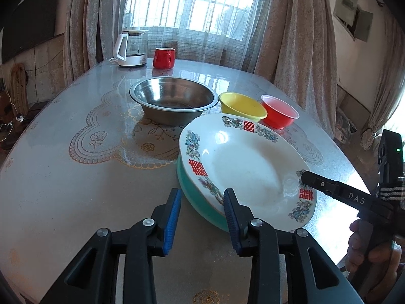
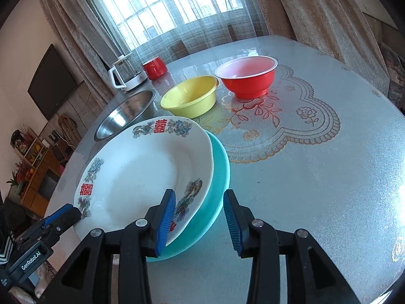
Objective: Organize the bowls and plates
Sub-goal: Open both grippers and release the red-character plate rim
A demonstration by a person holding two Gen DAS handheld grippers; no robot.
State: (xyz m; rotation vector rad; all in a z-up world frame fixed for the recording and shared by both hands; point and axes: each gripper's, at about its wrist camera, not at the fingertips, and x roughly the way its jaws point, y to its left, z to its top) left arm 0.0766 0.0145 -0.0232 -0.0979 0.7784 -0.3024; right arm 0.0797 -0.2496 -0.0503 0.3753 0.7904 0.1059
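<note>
The left gripper is standing with its blue-padded jaws spread, straddling the near-left rim of the white plate; the pads are not pressing on the rim, one finger lying outside over the table and the other over the plate's edge; the right gripper is likewise standing spread, its jaws astride the right-hand rims of the white plate and of the teal plate beneath it, with clear gaps on both sides, so neither claw is pinching anything; in the left wrist view a fingertip of the right gripper is reaching onto the plate's far right rim, and a hand is wrapping around that tool's handle; the white plate, decorated with red characters and floral patterns, is sitting on top of the teal plate, slightly offset so the teal rim is showing along one side; just beyond the stack a steel bowl is resting on the table, with a yellow bowl beside it and a red bowl touching or nearly touching the yellow one; farther back, near the curtained window, a red mug is standing beside a white kettle; the tabletop is carrying a lace-patterned cover under a clear sheet.
</note>
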